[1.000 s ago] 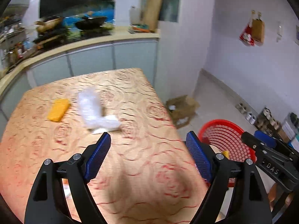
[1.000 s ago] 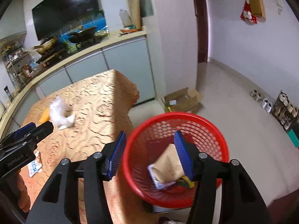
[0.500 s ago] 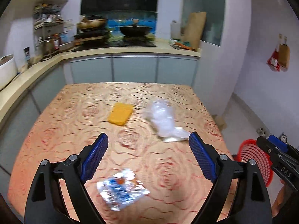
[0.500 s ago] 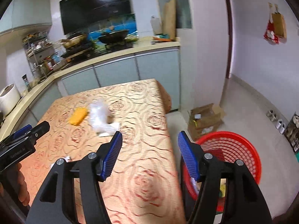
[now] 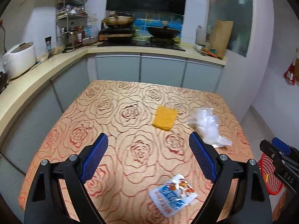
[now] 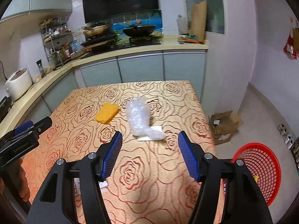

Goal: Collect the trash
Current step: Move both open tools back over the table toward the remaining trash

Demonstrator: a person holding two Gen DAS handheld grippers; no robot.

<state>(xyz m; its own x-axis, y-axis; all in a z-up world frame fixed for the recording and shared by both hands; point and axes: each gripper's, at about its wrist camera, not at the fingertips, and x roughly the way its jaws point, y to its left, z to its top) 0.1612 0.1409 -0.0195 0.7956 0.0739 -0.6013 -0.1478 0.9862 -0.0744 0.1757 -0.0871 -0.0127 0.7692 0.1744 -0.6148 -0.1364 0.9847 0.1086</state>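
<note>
Lying just ahead of the right gripper [image 6: 149, 155], the clear plastic bag [image 6: 139, 118] runs lengthwise away from it on the table [image 6: 149, 196]. Both grippers gape empty. The left gripper [image 5: 148, 157] sits nearer the blue-and-white wrapper [image 5: 172, 194].

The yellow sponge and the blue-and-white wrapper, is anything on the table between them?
No. In the left wrist view, only bare rose-patterned tablecloth lies between the yellow sponge and the blue-and-white wrapper.

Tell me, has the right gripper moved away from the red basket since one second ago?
Yes. The right gripper swung from over the red basket to above the table.
</note>
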